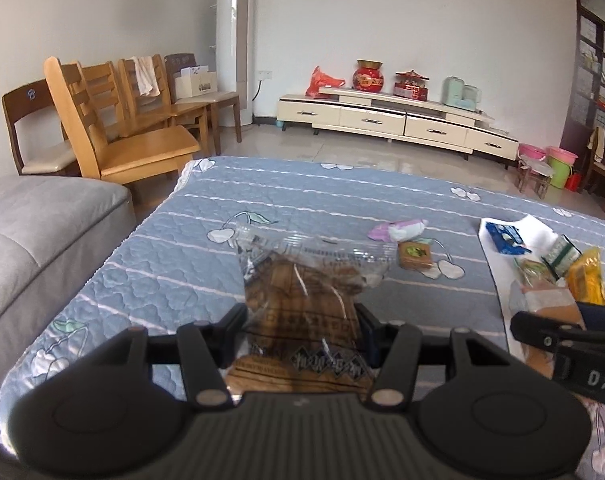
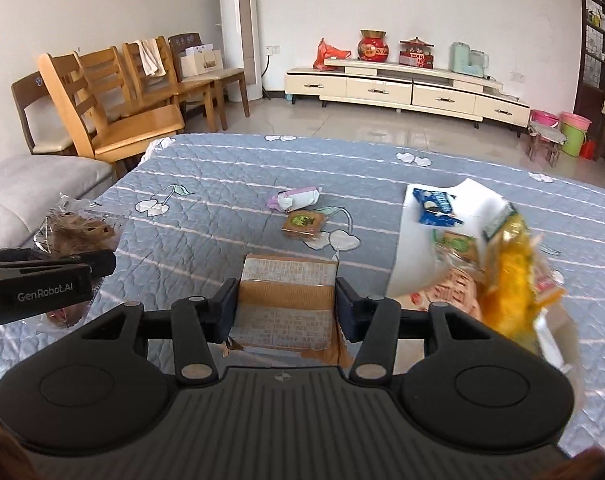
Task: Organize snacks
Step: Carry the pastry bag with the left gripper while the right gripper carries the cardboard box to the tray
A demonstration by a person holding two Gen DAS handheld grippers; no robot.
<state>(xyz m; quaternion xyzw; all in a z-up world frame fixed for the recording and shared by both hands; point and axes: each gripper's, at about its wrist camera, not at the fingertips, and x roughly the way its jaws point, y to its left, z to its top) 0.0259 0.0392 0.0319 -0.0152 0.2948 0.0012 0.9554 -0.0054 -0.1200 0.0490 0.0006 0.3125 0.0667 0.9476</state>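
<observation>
Both tongs are loaded: my left gripper (image 1: pixel 302 320) is clamped on a clear crinkly plastic bag of brown pastry (image 1: pixel 302 292), and my right gripper (image 2: pixel 286 304) is clamped on a flat brown paper-wrapped snack packet with a printed label (image 2: pixel 288 300). Each stands only partly apart, pads pressed against the sides of its packet, both packets lifted clear of the blue quilted cover with cherry prints (image 1: pixel 174 264).

My landmark is the white rectangular tray (image 2: pixel 414 248), right of both grippers and already crowded with a blue biscuit packet (image 2: pixel 436 206), a yellow wrapper (image 2: pixel 510 280) and other snacks. A pink-and-white wrapped sweet (image 2: pixel 294 199) and a small square brown cake with a green label (image 2: pixel 304 224) lie loose on the cover, left of the tray and beyond my right gripper.

What worries me is the clear bag. It is gripped low, with most of its floppy length sticking out past the fingers, so a quick swing toward the tray could let it slide or sag out. The brown packet seems torn at its near corner; squeezing harder might crush it. The two grippers are also close together, so they could knock each other, and dropping onto that heap may tip the yellow wrapper over the tray's rim.
</observation>
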